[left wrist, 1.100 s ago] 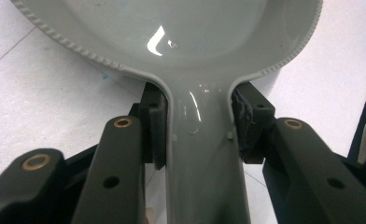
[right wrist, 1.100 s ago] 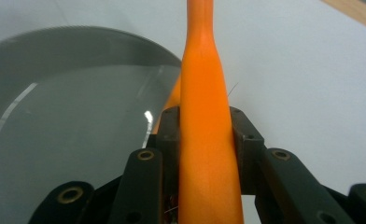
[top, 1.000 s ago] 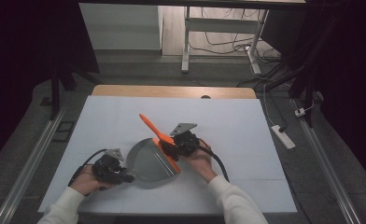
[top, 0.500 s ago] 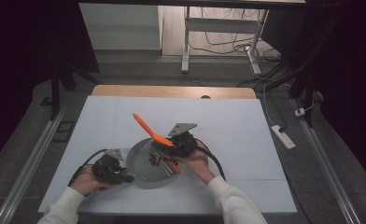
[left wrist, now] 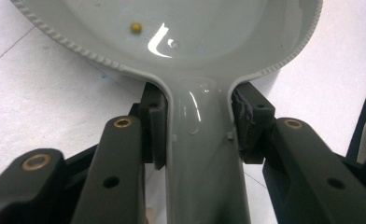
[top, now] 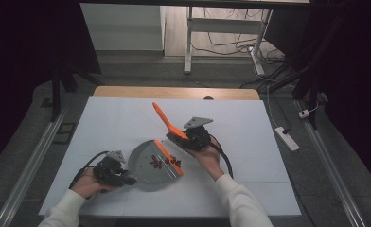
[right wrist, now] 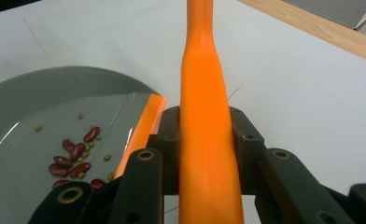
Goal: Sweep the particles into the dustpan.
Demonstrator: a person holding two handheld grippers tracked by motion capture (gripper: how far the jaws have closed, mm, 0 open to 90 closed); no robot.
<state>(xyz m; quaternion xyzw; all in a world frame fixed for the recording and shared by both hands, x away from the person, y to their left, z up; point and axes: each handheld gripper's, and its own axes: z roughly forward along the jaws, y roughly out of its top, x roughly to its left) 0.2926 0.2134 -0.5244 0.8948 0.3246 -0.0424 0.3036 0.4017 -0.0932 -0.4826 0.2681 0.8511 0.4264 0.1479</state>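
A: On the white table (top: 127, 118), the left gripper (top: 111, 171) clamps the grey dustpan's (top: 148, 165) handle.

B: Right gripper (top: 193, 137) grasps the orange brush (top: 167, 122) beside it; beans (right wrist: 76, 156) lie in the pan, cables (top: 231, 47) on the floor behind.

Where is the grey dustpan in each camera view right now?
High view: the grey dustpan lies low and centre on the white table, between the two grippers.
Left gripper view: its handle runs up between the jaws, with the pan across the top.
Right gripper view: it is at the left edge, holding beans.
Shared landmark: the dustpan's orange lip.
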